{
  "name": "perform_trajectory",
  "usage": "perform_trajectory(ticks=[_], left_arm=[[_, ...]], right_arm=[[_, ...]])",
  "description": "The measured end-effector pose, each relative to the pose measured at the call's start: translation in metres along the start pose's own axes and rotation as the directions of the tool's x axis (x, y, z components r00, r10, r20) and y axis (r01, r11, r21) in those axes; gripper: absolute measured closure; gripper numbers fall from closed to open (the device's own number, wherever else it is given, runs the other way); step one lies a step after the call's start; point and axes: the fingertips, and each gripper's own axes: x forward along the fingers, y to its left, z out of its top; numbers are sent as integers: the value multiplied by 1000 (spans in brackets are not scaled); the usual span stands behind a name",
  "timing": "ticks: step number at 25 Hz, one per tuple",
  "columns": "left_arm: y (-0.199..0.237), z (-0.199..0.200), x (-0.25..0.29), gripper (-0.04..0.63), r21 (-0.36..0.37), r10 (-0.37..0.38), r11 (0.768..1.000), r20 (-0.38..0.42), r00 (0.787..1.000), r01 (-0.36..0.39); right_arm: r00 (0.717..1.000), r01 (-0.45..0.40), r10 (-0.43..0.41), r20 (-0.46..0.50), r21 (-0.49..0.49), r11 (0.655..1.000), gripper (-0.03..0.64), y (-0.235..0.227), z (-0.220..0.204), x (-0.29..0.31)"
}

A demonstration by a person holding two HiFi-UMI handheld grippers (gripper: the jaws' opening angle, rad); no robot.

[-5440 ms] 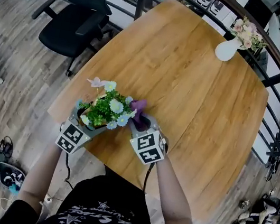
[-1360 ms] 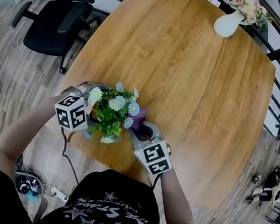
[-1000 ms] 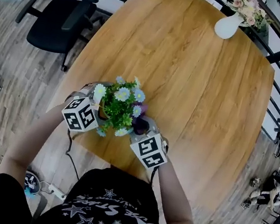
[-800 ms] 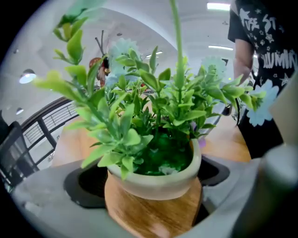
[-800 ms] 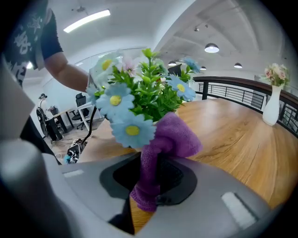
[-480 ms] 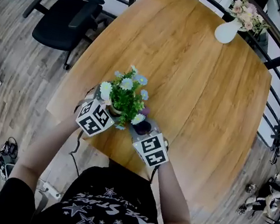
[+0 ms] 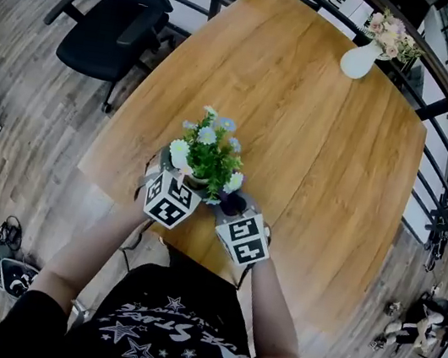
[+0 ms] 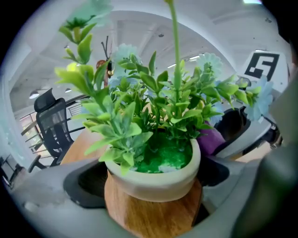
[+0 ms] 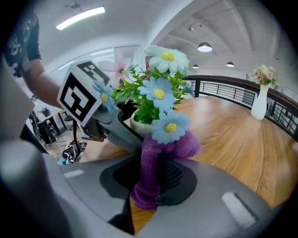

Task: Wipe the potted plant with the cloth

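**Q:** Starting at the left: what is the left gripper [image 8: 149, 197] doing?

**A:** It is clamping the pot [image 8: 156, 172]. Both jaws are pressing on the wooden base, one from each side, just under the pale rim. The pot is filling the lower centre of the left gripper view. In the head view it is sitting at the middle of the frame, over the near edge of the table [image 7: 311, 121]. I cannot tell whether it is resting on the wood or lifted off it.

**Q:** And in the middle?

**A:** The plant [image 7: 209, 152] is standing upright, with its leaves and blue flowers spreading above the rim.

**Q:** And on the right?

**A:** The right gripper [image 9: 148, 182] is pinching the purple cloth [image 9: 151, 160] between its jaws, and a folded strip is hanging down between them. The top of the cloth is touching a low flower [image 9: 170, 126], just beside the pot rim.

**Q:** How far along is the task?

**A:** My judgement is that the wiping is under way. Only the right flank of the plant is showing contact with the cloth. No view is showing which leaves are already wiped. The top and the left-side foliage are probably remaining.
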Motion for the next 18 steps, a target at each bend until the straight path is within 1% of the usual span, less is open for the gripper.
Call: perform_trajectory(ticks=[3,6,9,13,16,18], left_arm=[[-2,-2,-2,-15,-9,9,1000,3,1000,-9],[-6,-5,-4,-15,12,-13,1000,-26,1000,13],[-13,-12,-10,-15,49,-54,997,-61,997,57],[-23,-20,-25,-14,111,-130,984,-91,987,139],[-27,-15,-36,-12,117,-170,977,-83,982,179],[-27,-16,-40,0,108,-170,978,-84,982,178]], right_arm=[[1000,3,-3,-20,4,1000,529,1,-1,-1],[999,-10,9,-39,-19,1000,529,3,-6,-1],[998,-14,12,-54,-31,999,529,5,-8,-3],[999,0,-2,-44,-41,999,529,-3,-10,-4],[999,9,-10,-43,-24,1000,529,-8,-8,-5],[999,29,-29,-41,-7,1000,529,-13,-7,-5]])
